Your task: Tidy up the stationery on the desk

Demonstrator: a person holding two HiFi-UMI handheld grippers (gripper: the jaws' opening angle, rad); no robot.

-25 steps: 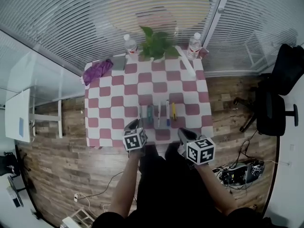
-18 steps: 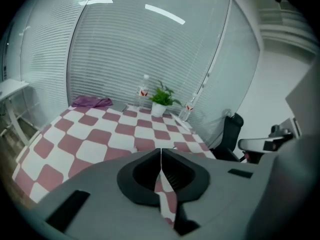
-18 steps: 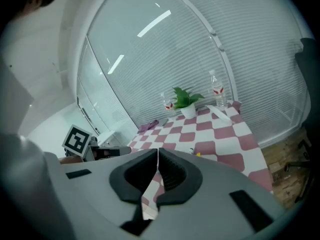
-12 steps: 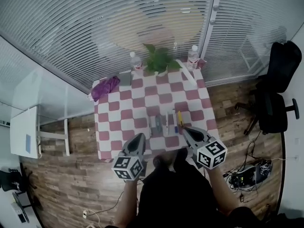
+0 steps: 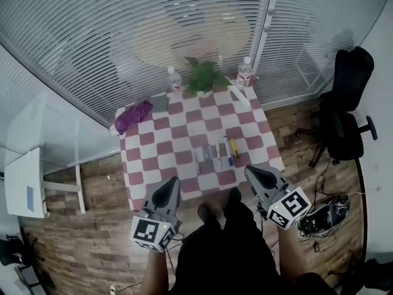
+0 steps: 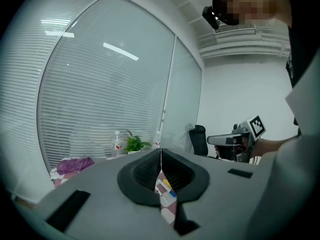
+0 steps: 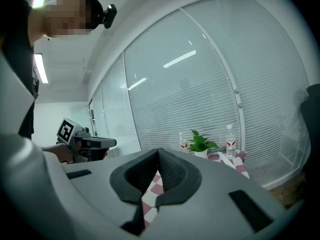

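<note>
The stationery lies in a neat row on the pink-and-white checkered table (image 5: 184, 137): a grey case (image 5: 206, 158), two pens (image 5: 218, 155) and a yellow marker (image 5: 234, 147). Both grippers hang off the table's near edge, over the floor. My left gripper (image 5: 170, 183) is shut and holds nothing; through its jaws the row of stationery (image 6: 166, 190) shows. My right gripper (image 5: 250, 170) is shut and empty too, right of the row. Each gripper shows in the other's view: the right gripper (image 6: 240, 136) and the left gripper (image 7: 85, 143).
At the table's far edge stand a potted plant (image 5: 202, 75) and two water bottles (image 5: 174, 77) (image 5: 244, 72); a purple cloth (image 5: 134, 115) lies at the far left corner. A black office chair (image 5: 344, 115) is at the right, cables (image 5: 319, 217) lie on the floor, and a white side table (image 5: 24, 183) is at the left.
Both grippers have drawn back from the stationery row, off the table's near edge. The head view has pulled back, so the table looks smaller. The stationery has not moved.
</note>
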